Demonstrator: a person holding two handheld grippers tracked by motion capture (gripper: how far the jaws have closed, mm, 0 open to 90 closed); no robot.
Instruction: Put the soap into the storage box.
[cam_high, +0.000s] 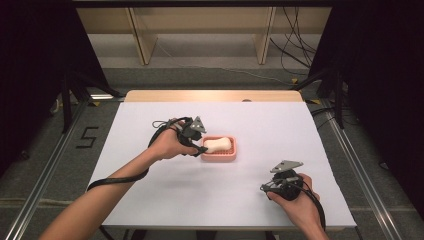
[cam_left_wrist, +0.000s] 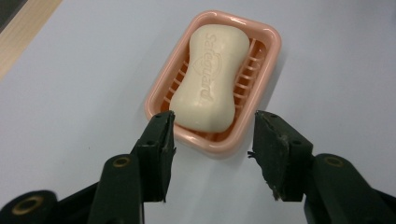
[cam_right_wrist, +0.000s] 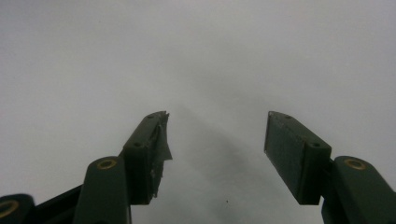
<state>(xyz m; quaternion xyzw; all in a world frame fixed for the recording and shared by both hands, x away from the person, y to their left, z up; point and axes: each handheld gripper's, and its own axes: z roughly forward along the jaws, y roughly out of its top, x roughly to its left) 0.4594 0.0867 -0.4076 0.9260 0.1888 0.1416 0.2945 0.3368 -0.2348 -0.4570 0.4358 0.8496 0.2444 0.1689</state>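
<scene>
The white table (cam_high: 150, 195) is lying bare around me, with open room at six o'clock. A pink soap dish (cam_left_wrist: 268, 70) is sitting mid-table, cradling a cream, waisted soap bar (cam_left_wrist: 210, 79). My left gripper (cam_left_wrist: 212, 126) is gaping open at the dish's near rim. My right gripper (cam_right_wrist: 217, 133) is hovering open at four o'clock, well apart.

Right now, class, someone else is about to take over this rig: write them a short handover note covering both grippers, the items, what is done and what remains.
Left gripper: open, jaws at the near end of the pink soap dish, gripping nothing.
Right gripper: open, empty, over bare white table, to the near right of the dish.
Soap bar: cream, lying lengthwise in the dish at mid-table.
Done: left gripper lined up with the soap.
Left: probably grip the soap or dish; nothing is held yet.
</scene>
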